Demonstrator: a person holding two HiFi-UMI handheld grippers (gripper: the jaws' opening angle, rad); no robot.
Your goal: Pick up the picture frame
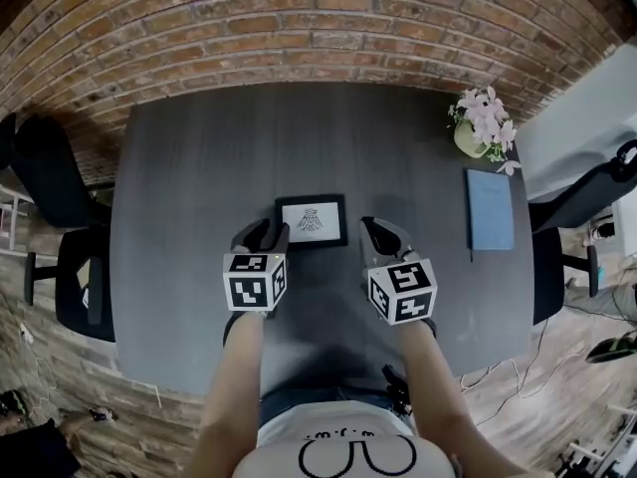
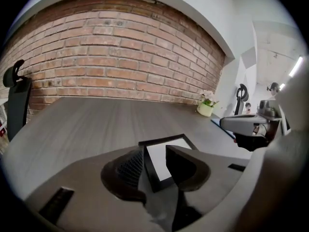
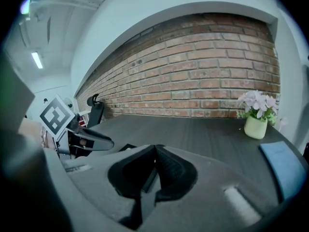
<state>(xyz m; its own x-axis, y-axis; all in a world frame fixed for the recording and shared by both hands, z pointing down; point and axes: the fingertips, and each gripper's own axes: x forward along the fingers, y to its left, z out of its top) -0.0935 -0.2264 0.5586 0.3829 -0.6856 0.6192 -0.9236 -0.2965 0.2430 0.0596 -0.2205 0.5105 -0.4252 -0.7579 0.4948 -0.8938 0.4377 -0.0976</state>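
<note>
A small black picture frame [image 1: 312, 221] with a white print lies flat on the dark grey table [image 1: 189, 187], just ahead of both grippers. My left gripper [image 1: 264, 235] hovers at the frame's near left corner. In the left gripper view its jaws [image 2: 155, 150] stand apart, and the frame's left edge and white face [image 2: 157, 158] show through the gap, with no pad pressing on it. My right gripper [image 1: 373, 229] hangs to the right of the frame. Its jaws [image 3: 155, 148] are shut with nothing between them.
A pale pot of pink flowers [image 1: 480, 125] stands at the table's far right, with a blue notebook [image 1: 490, 209] lying nearer. Black office chairs stand at the left [image 1: 50, 182] and right [image 1: 587, 202] sides. A brick wall [image 1: 318, 28] runs behind the table.
</note>
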